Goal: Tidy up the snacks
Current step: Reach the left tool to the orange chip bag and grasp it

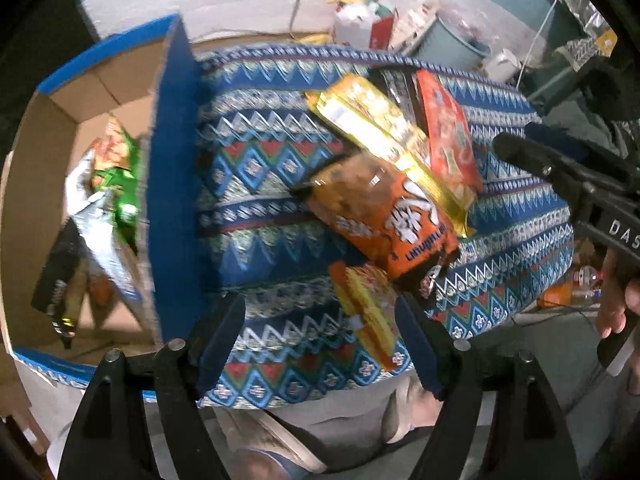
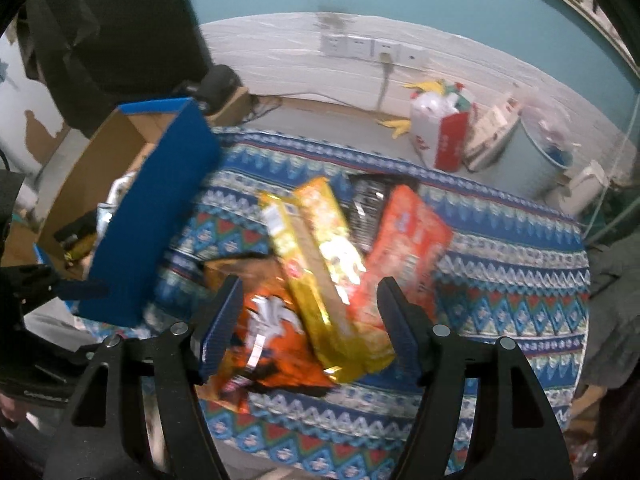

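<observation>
Nearest the left wrist camera, the left hand-held gripper (image 1: pixel 320 340) hangs released over the counter (image 1: pixel 260 184), its patterned cloth showing between the spread jaws, which grasp nothing; a small yellow-orange packet (image 1: pixel 370 312) lies near the counter's near edge, just beside one pad. An orange snack bag (image 1: pixel 384 208) lies mid-counter, overlapped by a long golden packet (image 1: pixel 372 120), with a red packet (image 1: pixel 450 136) beside it. At the counter's left edge stands a blue-edged cardboard box (image 1: pixel 176 184) holding a green bag (image 1: pixel 120 184). The right hand-held gripper (image 2: pixel 310 320) is likewise released, hovering empty above these snacks.
</observation>
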Tool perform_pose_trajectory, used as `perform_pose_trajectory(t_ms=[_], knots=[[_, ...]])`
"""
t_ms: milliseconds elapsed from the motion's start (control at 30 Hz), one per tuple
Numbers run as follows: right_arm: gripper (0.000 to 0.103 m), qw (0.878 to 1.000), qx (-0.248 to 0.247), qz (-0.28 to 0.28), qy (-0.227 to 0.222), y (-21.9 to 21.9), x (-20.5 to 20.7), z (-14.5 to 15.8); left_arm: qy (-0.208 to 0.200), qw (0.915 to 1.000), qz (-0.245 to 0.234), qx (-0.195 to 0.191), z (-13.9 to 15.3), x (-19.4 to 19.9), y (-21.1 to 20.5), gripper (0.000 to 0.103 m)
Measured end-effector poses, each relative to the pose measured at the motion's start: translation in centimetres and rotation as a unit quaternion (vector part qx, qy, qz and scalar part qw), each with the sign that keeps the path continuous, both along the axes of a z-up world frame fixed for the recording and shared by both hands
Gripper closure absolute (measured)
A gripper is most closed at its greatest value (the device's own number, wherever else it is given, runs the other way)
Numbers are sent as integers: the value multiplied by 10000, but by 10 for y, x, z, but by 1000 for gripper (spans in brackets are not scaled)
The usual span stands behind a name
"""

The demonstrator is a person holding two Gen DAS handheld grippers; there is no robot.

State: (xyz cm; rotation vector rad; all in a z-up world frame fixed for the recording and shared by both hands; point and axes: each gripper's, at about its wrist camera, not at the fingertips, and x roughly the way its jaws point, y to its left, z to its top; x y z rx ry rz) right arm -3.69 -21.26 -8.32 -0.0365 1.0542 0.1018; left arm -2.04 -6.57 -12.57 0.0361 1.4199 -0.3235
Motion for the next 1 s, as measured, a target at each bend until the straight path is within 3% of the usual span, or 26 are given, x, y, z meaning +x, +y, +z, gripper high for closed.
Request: perform_pose_trajectory(t_ms=[533, 700, 733, 800, 900, 1000], knots=[[33, 9982, 133, -570, 111, -62, -5, -15, 889, 9953, 259, -295, -68, 4, -21, 24], [33, 9979, 130, -620, 143, -67, -2, -17, 889, 9947, 240, -468, -77, 6, -26, 25], [33, 9978, 114, -641, 153, -69, -1, -18, 886, 9946, 214, -488, -78, 6, -27, 28], [33, 9973, 72, -706, 179, -73, 2, -21, 965, 9939, 106, -516, -82, 6, -31, 56], [33, 9961, 41, -845, 264, -82, 7, -27, 1025, 9932, -69, -556, -84, 4, -35, 67], [33, 9952, 30, -927, 322, -88, 13, -34, 920, 9940, -238, -533, -79, 4, -38, 70]])
